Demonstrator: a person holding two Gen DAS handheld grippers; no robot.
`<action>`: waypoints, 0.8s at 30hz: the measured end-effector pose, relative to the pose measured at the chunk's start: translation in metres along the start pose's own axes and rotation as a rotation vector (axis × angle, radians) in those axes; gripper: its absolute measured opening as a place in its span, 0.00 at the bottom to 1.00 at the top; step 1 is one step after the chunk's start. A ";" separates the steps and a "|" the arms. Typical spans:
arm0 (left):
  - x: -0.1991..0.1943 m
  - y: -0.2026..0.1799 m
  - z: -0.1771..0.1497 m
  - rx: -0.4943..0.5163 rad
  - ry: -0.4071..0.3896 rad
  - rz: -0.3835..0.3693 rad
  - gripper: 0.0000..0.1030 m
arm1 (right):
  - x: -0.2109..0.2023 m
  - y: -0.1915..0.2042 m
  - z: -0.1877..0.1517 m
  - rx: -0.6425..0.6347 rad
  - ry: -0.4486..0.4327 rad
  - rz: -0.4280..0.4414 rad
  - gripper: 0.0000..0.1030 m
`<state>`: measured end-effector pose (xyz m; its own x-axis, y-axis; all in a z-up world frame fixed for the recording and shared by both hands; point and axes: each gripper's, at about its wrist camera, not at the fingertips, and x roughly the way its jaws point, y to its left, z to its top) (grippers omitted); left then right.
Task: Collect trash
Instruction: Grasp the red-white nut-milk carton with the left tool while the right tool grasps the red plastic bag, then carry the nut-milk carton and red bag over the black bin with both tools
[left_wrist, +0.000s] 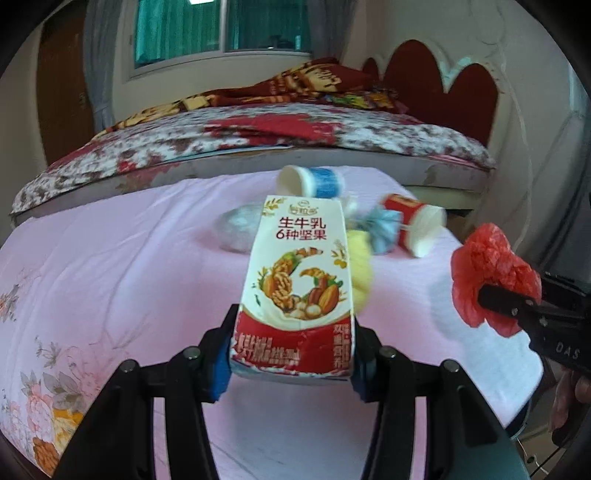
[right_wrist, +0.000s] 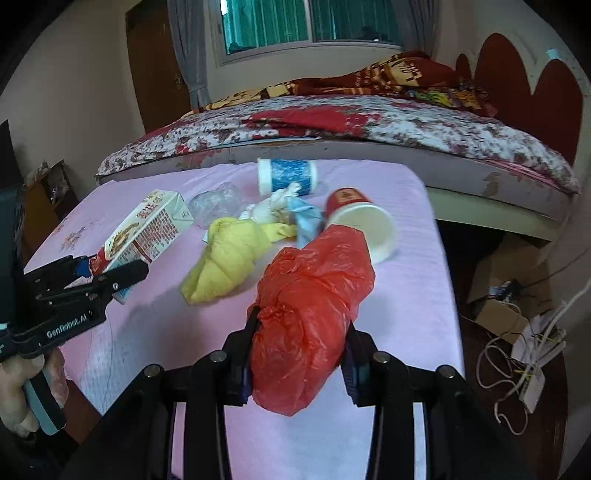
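My left gripper (left_wrist: 293, 343) is shut on the bottom end of a white and red milk carton (left_wrist: 299, 266), held above the pink cloth (left_wrist: 110, 277). The right wrist view shows that carton (right_wrist: 147, 229) tilted in the left gripper (right_wrist: 110, 273). My right gripper (right_wrist: 303, 332) is shut on a crumpled red plastic bag (right_wrist: 314, 295), also lifted; the left wrist view has this bag (left_wrist: 491, 273) at the right. On the cloth lie a yellow wad (right_wrist: 229, 258), a blue wad (right_wrist: 306, 218), white tissue (right_wrist: 273, 206), clear plastic (right_wrist: 218, 203), a blue-and-white cup (right_wrist: 288, 177) and a red paper cup (right_wrist: 362, 221), both tipped over.
A bed with a floral cover (right_wrist: 332, 125) runs along the far side of the cloth, with a red headboard (right_wrist: 524, 77) at the right. Cardboard boxes (right_wrist: 502, 314) and loose white cables (right_wrist: 517, 362) lie on the floor to the right. A hand (right_wrist: 14, 387) grips the left tool.
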<state>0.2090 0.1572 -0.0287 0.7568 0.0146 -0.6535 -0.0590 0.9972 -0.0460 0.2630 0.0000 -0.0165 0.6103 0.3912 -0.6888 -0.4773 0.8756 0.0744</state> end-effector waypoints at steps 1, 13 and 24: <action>-0.004 -0.009 -0.002 0.015 -0.006 -0.014 0.50 | -0.006 -0.004 -0.002 0.005 -0.003 -0.008 0.39; -0.020 -0.087 -0.020 0.167 -0.019 -0.138 0.50 | -0.071 -0.056 -0.038 0.040 -0.012 -0.119 0.39; -0.029 -0.160 -0.026 0.255 -0.015 -0.275 0.50 | -0.107 -0.103 -0.072 0.088 0.002 -0.202 0.39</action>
<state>0.1798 -0.0044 -0.0221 0.7311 -0.2570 -0.6319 0.3101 0.9503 -0.0277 0.2012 -0.1521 -0.0029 0.6868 0.2051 -0.6974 -0.2886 0.9575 -0.0026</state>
